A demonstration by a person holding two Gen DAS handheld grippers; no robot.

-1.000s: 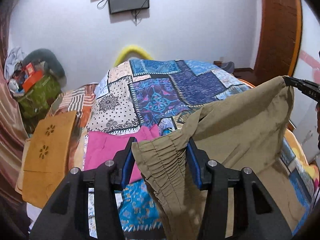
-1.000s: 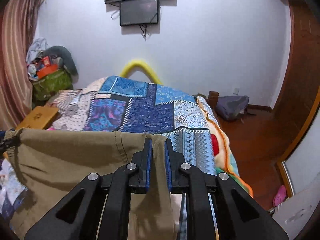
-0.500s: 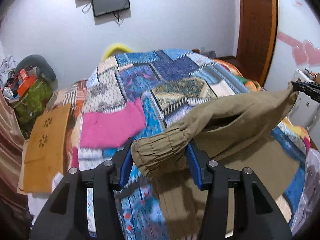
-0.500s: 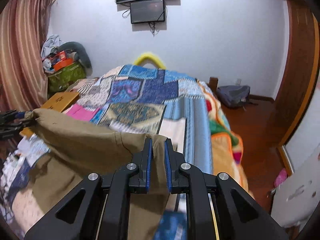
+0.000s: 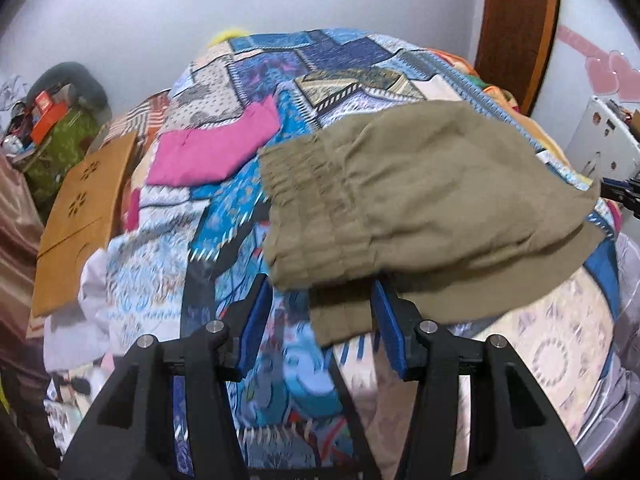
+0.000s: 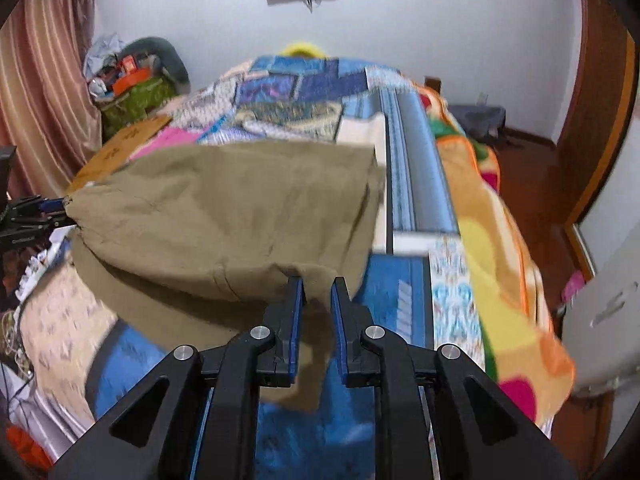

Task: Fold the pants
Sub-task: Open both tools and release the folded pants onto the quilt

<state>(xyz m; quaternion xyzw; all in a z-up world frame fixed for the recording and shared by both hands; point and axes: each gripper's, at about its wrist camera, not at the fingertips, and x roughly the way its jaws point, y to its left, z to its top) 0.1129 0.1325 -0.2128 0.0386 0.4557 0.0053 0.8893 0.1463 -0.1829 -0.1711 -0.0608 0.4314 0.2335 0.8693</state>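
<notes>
Olive-tan pants (image 5: 416, 200) with a gathered elastic waistband lie folded over on the patchwork bedspread (image 5: 224, 216); they also show in the right wrist view (image 6: 240, 216). My left gripper (image 5: 320, 304) is open, its blue pads apart, just in front of the waistband edge and clear of the cloth. My right gripper (image 6: 318, 292) is open by a narrow gap at the near edge of the pants; the cloth is not pinched. The left gripper's tip shows in the right wrist view at far left (image 6: 36, 216).
A pink garment (image 5: 212, 148) lies on the bed beyond the pants. An orange-brown board (image 5: 84, 208) leans at the bed's left side. A cluttered green bag (image 5: 60, 136) stands in the far left corner. A wooden door (image 5: 516, 28) and a white cabinet (image 5: 600, 148) are on the right.
Both grippers have lowered the pants onto the bed and opened, letting go of the waistband. The pants now rest folded on the bedspread instead of hanging in the air.
</notes>
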